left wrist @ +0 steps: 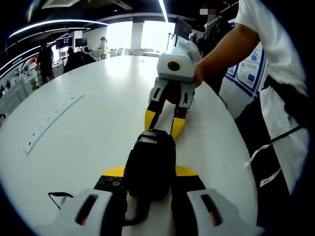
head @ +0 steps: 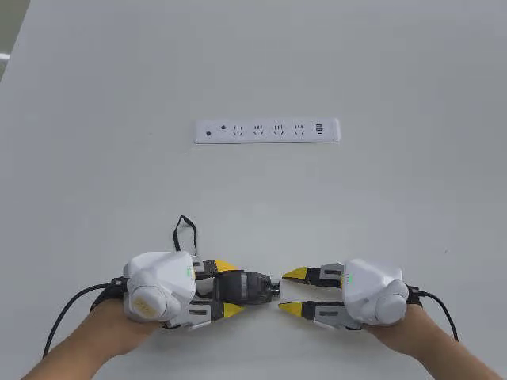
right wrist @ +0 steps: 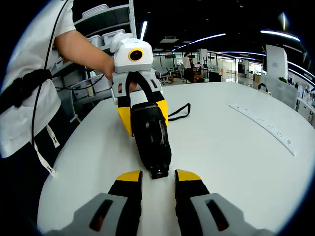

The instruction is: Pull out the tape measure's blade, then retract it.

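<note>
Head view: left gripper (head: 229, 288) clamps the black plastic tape measure (head: 252, 286) steady on the white table (head: 238, 63) while right gripper (head: 292, 291), jaws parted, straddles its blade tip (head: 276, 290), apparently readying a pull.

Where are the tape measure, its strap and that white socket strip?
tape measure (head: 242, 286): head view, on its black case.
strap (head: 184, 218): head view, top of its black loop.
power strip (head: 268, 131): head view, middle of its white body.

left gripper (head: 230, 288) clamped, right gripper (head: 291, 291) parted
</note>
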`<state>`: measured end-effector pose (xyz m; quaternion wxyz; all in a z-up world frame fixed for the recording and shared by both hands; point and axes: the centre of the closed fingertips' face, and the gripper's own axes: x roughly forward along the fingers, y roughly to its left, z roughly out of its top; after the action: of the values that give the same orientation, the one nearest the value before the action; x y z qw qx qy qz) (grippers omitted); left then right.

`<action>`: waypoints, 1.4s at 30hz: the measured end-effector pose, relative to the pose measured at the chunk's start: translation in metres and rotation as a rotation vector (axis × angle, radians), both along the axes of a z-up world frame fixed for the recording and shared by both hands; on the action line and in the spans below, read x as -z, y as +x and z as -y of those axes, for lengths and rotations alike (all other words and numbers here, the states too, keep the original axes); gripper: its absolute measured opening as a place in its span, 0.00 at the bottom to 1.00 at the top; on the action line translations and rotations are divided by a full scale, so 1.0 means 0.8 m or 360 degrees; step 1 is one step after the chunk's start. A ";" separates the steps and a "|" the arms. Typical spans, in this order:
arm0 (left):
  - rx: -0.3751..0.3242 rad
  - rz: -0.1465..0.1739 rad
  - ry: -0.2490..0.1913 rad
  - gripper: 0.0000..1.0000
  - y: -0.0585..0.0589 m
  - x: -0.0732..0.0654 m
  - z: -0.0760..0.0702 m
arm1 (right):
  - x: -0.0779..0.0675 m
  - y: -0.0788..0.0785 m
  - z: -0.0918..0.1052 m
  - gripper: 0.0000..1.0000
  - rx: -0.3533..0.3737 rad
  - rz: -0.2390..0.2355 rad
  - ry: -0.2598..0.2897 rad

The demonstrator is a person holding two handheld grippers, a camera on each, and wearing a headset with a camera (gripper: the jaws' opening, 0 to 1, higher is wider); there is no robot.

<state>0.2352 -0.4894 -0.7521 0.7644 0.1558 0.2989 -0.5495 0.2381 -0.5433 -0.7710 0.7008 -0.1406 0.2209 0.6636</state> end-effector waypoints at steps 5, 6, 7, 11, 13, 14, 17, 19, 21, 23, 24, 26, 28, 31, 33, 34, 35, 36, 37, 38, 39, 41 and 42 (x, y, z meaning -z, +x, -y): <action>0.0001 -0.0001 0.0001 0.31 0.000 0.000 0.000 | 0.002 0.001 -0.004 0.23 -0.0019 0.0020 0.0003; 0.0000 -0.0001 0.0001 0.31 0.000 0.000 0.000 | 0.003 0.001 -0.004 0.22 -0.0022 0.0018 0.0004; 0.0000 -0.0002 0.0000 0.31 0.000 0.001 0.000 | 0.003 0.001 -0.005 0.22 -0.0020 0.0009 0.0003; 0.0001 -0.0003 -0.0002 0.31 0.000 0.000 0.000 | 0.005 0.001 -0.005 0.21 -0.0028 0.0008 0.0001; 0.0001 -0.0004 -0.0002 0.31 0.000 0.000 0.000 | 0.007 0.000 -0.005 0.20 -0.0031 0.0006 0.0000; 0.0001 -0.0004 -0.0001 0.31 0.000 0.001 0.000 | 0.008 0.001 -0.005 0.20 -0.0032 0.0006 -0.0001; -0.0002 -0.0005 -0.0006 0.31 0.000 0.001 0.000 | 0.009 0.001 -0.007 0.20 -0.0035 0.0004 0.0007; -0.0003 -0.0005 -0.0006 0.31 0.000 0.001 0.000 | 0.010 0.001 -0.009 0.19 -0.0044 0.0019 -0.0003; -0.0003 -0.0007 -0.0006 0.31 0.001 0.002 0.000 | 0.010 0.001 -0.010 0.18 -0.0045 0.0012 0.0007; -0.0001 -0.0008 -0.0004 0.31 0.001 0.003 -0.001 | 0.010 0.001 -0.012 0.17 -0.0053 0.0014 0.0008; -0.0002 -0.0009 -0.0005 0.31 0.001 0.003 -0.001 | 0.011 0.000 -0.012 0.17 -0.0055 0.0014 0.0005; -0.0002 -0.0008 -0.0005 0.31 0.001 0.004 -0.001 | 0.013 -0.001 -0.012 0.16 -0.0059 0.0016 -0.0002; -0.0003 -0.0008 -0.0005 0.31 0.001 0.005 -0.001 | 0.014 0.001 -0.011 0.16 -0.0054 0.0015 -0.0001; -0.0002 -0.0009 -0.0006 0.31 0.001 0.005 -0.001 | 0.013 0.002 -0.011 0.14 -0.0059 0.0026 -0.0001; -0.0001 -0.0010 -0.0006 0.31 0.001 0.005 -0.001 | 0.013 0.001 -0.011 0.14 -0.0062 0.0027 -0.0001; -0.0001 -0.0011 -0.0005 0.31 0.001 0.004 -0.001 | 0.014 0.002 -0.011 0.14 -0.0062 0.0026 0.0001; 0.0000 -0.0012 -0.0005 0.31 0.001 0.004 -0.001 | 0.014 0.002 -0.012 0.14 -0.0063 0.0028 0.0001; -0.0001 -0.0013 -0.0006 0.31 0.001 0.005 -0.001 | 0.015 0.002 -0.012 0.14 -0.0064 0.0028 0.0002; -0.0001 -0.0013 -0.0006 0.31 0.001 0.005 -0.001 | 0.014 0.002 -0.012 0.14 -0.0065 0.0029 0.0008; -0.0001 -0.0014 -0.0006 0.31 0.001 0.005 -0.001 | 0.014 0.002 -0.012 0.14 -0.0067 0.0031 0.0010; -0.0001 -0.0014 -0.0006 0.31 0.001 0.005 -0.001 | 0.013 0.002 -0.012 0.14 -0.0076 0.0046 0.0007; -0.0001 -0.0015 -0.0005 0.31 0.001 0.005 0.000 | 0.014 0.002 -0.012 0.14 -0.0084 0.0059 0.0007; 0.0001 -0.0017 -0.0003 0.31 0.001 0.004 0.000 | 0.015 0.002 -0.012 0.14 -0.0078 0.0045 0.0018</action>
<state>0.2362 -0.4893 -0.7553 0.7629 0.1522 0.3023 -0.5509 0.2398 -0.5340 -0.7826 0.6882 -0.1513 0.2036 0.6797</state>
